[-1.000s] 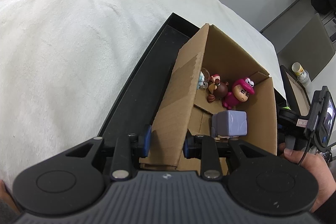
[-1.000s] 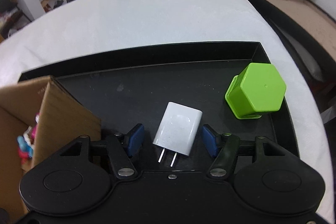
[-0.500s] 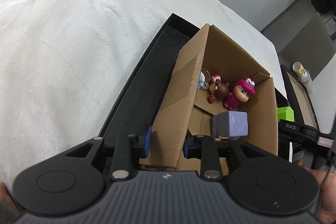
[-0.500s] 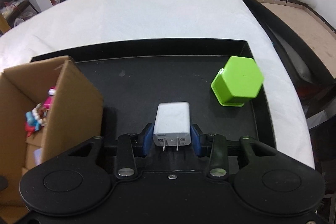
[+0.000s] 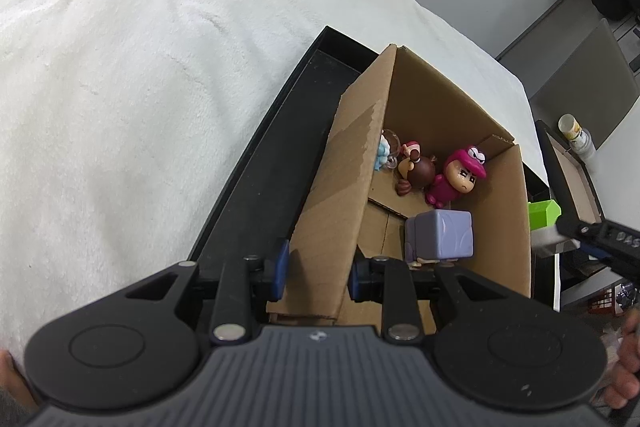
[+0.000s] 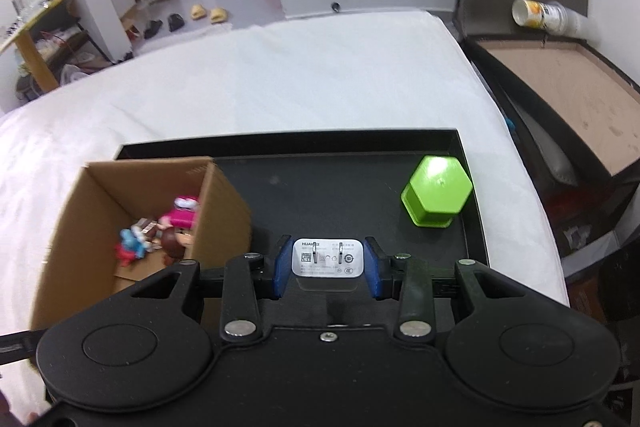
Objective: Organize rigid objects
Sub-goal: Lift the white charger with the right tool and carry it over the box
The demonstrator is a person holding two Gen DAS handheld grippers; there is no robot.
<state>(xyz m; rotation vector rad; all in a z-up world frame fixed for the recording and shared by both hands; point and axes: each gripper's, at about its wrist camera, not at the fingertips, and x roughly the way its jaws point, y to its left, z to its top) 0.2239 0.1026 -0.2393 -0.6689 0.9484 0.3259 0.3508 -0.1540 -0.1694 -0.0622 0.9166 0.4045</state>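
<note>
While the white wall charger (image 6: 328, 262) sat clamped between the blue pads of the right gripper (image 6: 327, 263), prongs toward the camera and lifted clear of the black tray (image 6: 344, 187), it hung just right of the cardboard box (image 6: 224, 203) that looked to be its destination. The left gripper (image 5: 317, 273) was closed narrowly on the box's near-left wall (image 5: 332, 211), one pad outside and one inside, apparently steadying it.

By my reading the sorting was well along: a pink figurine (image 5: 456, 179), a brown figurine (image 5: 418, 169), a small blue one (image 5: 383, 153) and a lilac cube toy (image 5: 442, 235) already lay inside the box. The charger had yet to go in, and the green hexagonal container (image 6: 437, 190) stood alone on the tray's far right.

Only the left wrist view showed the lilac cube and the grip on the box wall. Only the right wrist view showed the charger's printed face and the open tray floor; beyond lay the white bedcover (image 6: 280, 83).
</note>
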